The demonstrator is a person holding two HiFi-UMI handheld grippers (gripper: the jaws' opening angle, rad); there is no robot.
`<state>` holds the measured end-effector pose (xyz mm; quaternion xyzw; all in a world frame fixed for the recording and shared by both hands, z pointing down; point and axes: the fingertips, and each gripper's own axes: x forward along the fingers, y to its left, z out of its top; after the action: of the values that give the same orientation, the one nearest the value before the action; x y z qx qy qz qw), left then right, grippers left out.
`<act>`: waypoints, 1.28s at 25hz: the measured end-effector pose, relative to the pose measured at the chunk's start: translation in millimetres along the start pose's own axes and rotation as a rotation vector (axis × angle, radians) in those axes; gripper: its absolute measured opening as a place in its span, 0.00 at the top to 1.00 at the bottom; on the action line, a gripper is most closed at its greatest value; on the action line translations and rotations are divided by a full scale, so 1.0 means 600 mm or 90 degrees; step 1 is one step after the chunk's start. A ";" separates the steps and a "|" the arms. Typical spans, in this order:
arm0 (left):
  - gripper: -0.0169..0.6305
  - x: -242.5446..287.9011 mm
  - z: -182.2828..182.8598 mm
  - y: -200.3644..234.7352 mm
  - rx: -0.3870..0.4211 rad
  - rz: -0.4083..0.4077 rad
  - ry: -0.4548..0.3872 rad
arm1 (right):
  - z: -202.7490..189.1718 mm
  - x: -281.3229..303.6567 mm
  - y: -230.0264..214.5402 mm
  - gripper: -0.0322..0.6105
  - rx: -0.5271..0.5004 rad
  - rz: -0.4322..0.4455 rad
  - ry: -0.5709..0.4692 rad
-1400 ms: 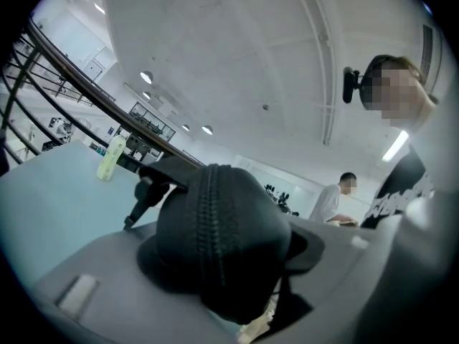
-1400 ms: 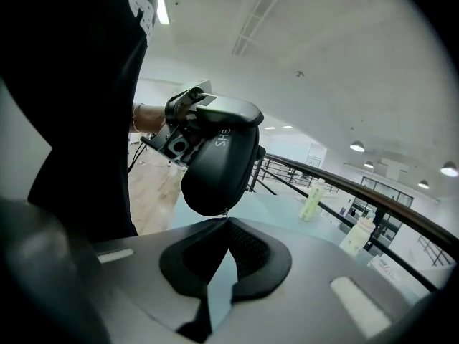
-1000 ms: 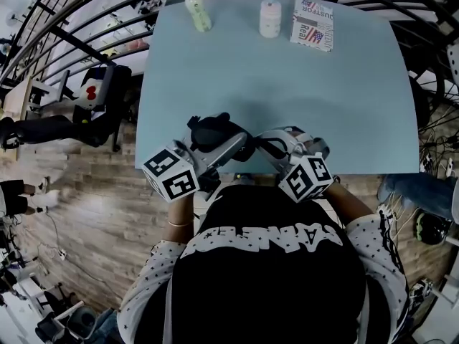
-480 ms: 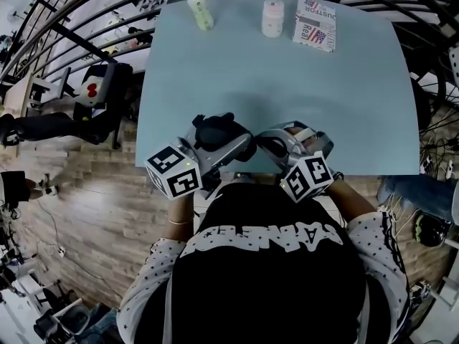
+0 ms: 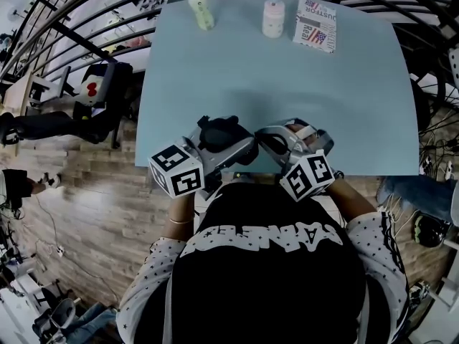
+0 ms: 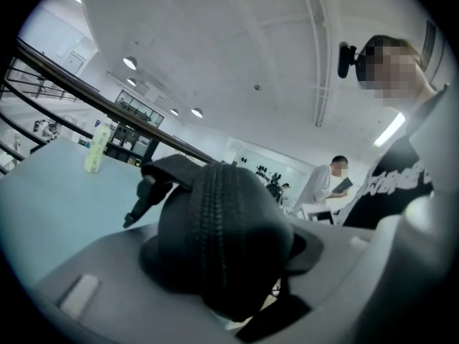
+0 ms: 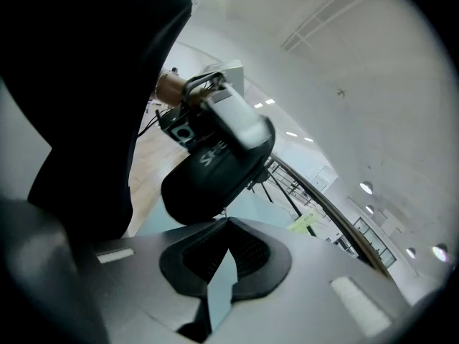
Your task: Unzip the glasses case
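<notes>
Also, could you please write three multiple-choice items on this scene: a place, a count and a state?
1. Where on the table is the printed box? A) far edge B) near edge C) centre
2. How many bottles stand on it? A) one B) two C) four
3. The left gripper is: A) open, empty B) shut on the glasses case C) out of view
Answers: 1 A: it lies at the far edge. 2 B: one green, one white. 3 B: the case sits between its jaws.
</notes>
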<state>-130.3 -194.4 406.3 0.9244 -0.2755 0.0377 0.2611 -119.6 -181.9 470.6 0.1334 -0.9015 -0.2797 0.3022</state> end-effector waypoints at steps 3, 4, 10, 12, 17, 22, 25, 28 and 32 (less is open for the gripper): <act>0.97 0.011 -0.024 -0.004 0.013 0.000 0.031 | 0.017 0.006 -0.023 0.94 0.011 -0.013 -0.014; 0.97 0.011 -0.027 -0.003 0.008 0.000 0.030 | 0.020 0.007 -0.025 0.94 0.001 -0.015 -0.013; 0.97 0.009 -0.028 -0.007 -0.004 -0.017 0.029 | 0.027 0.002 -0.025 0.94 -0.004 -0.020 -0.024; 0.97 0.011 -0.031 -0.009 -0.003 -0.020 0.034 | 0.030 0.002 -0.028 0.95 -0.005 -0.021 -0.028; 0.97 0.013 -0.040 -0.015 -0.006 -0.032 0.046 | 0.038 -0.003 -0.031 0.94 -0.014 -0.019 -0.040; 0.97 0.016 -0.046 -0.018 -0.009 -0.042 0.055 | 0.046 -0.003 -0.038 0.94 -0.022 -0.019 -0.050; 0.97 0.021 -0.049 -0.017 -0.011 -0.048 0.061 | 0.048 -0.002 -0.045 0.94 -0.031 -0.018 -0.055; 0.97 0.026 -0.049 -0.015 -0.013 -0.051 0.064 | 0.050 0.000 -0.053 0.94 -0.037 -0.017 -0.058; 0.97 0.028 -0.048 -0.015 -0.006 -0.052 0.068 | 0.055 0.000 -0.061 0.94 -0.045 -0.019 -0.060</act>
<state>-109.3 -181.5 430.3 0.9303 -0.2231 0.0751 0.2813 -137.7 -197.5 427.4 0.1229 -0.9022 -0.3215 0.2598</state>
